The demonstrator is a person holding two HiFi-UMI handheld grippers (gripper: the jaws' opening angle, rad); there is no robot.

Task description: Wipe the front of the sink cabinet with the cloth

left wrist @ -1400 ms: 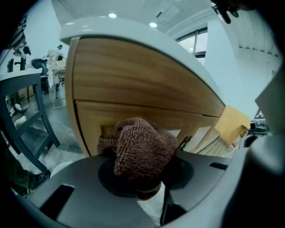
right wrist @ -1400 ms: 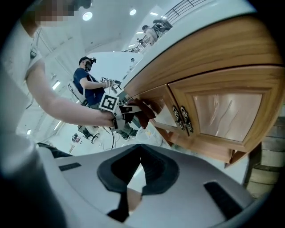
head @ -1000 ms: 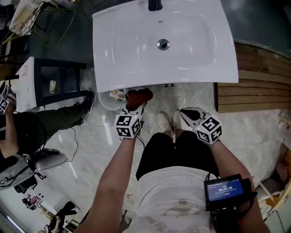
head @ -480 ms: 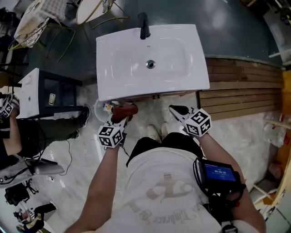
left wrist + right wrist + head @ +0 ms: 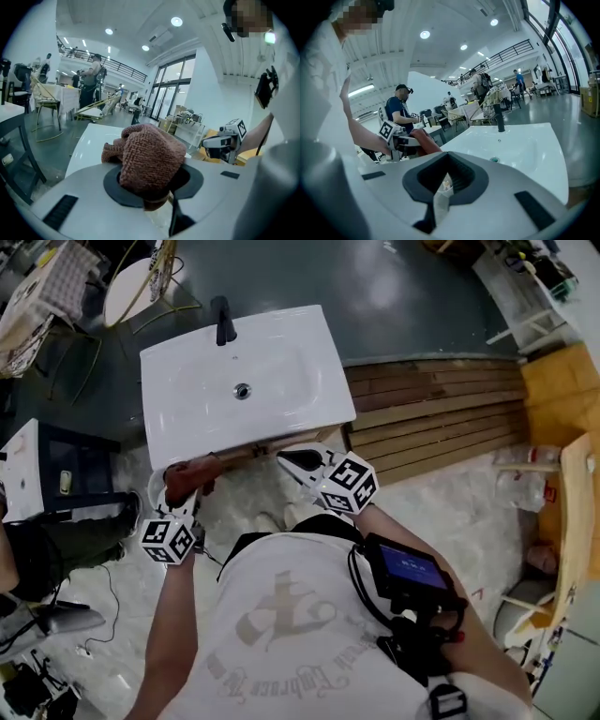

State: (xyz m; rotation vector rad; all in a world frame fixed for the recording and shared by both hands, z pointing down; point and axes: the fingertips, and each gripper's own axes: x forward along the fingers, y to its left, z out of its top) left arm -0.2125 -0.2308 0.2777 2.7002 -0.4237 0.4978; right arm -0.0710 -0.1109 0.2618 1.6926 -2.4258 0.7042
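Nearest in, a small screen (image 5: 408, 570) strapped at the right forearm, glowing blue, no part in the work. Next out, the left tongs (image 5: 185, 491), clamped hard on the rust-brown cloth (image 5: 194, 472), a thick bunched wad bulging well past the tips. Sits low at the left end of the sink cabinet (image 5: 281, 444), tucked right under the front lip of the white sink (image 5: 281, 390). Touching the cabinet front or just short of it? Cannot tell from above, with the basin overhanging nearly all of that face. Across to the right tongs (image 5: 291, 462): pressed together on nothing, nosed in toward the middle of the cabinet, near it, well apart from the cloth, doing no wiping. Reads as the opening of the job, or at most a first pass along the top edge. Cloth in place, yes, but no damp streak and no cleaned band to be picked out on the thin strip of wood that shows. Leaves, on that judgement, practically the whole front to cover, side to side and down toward the pale marbled floor (image 5: 248, 498). Farther up, the basin dry and bare around its drain, a black faucet (image 5: 223, 321) standing at the far rim. Beyond to the right, wooden slats (image 5: 431, 413) laid flat, then dark flooring behind.
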